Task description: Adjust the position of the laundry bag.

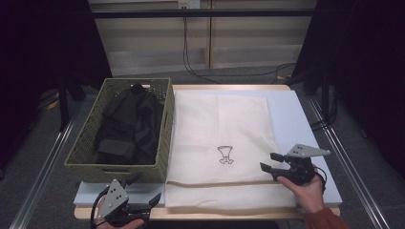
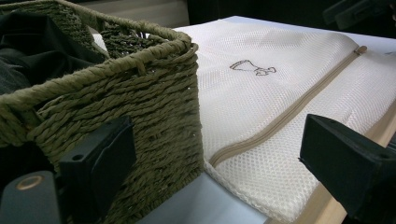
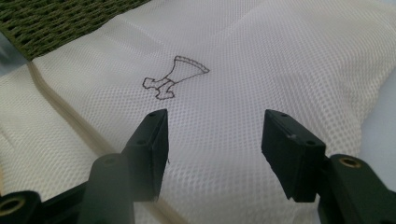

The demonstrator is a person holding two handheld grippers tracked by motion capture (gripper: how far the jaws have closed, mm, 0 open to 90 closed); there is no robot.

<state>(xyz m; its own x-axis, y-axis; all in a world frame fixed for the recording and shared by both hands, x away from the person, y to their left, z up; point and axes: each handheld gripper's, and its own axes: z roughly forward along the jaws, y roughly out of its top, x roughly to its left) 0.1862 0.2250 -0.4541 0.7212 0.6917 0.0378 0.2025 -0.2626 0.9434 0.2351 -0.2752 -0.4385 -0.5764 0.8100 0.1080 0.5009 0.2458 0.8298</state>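
Note:
A white mesh bag (image 1: 219, 124) lies flat on the table, with a small dark embroidered mark (image 1: 226, 155) and a beige zipper (image 2: 285, 116) near its front edge. My right gripper (image 1: 267, 161) hovers at the bag's right front side and points left. Its jaws are open over the mesh (image 3: 261, 60), just short of the mark (image 3: 175, 77), with nothing between them (image 3: 212, 144). My left gripper (image 1: 145, 188) is held low at the table's front left corner, open and empty (image 2: 224, 158). It faces the corner of the basket (image 2: 140, 102) and the bag (image 2: 280, 84).
An olive woven basket (image 1: 165, 129) stands left of the bag, touching its edge, and holds black clothing (image 1: 129, 124). The pale tabletop (image 1: 305, 124) shows bare to the right of the bag. Dark floor, metal rails and cables surround the table.

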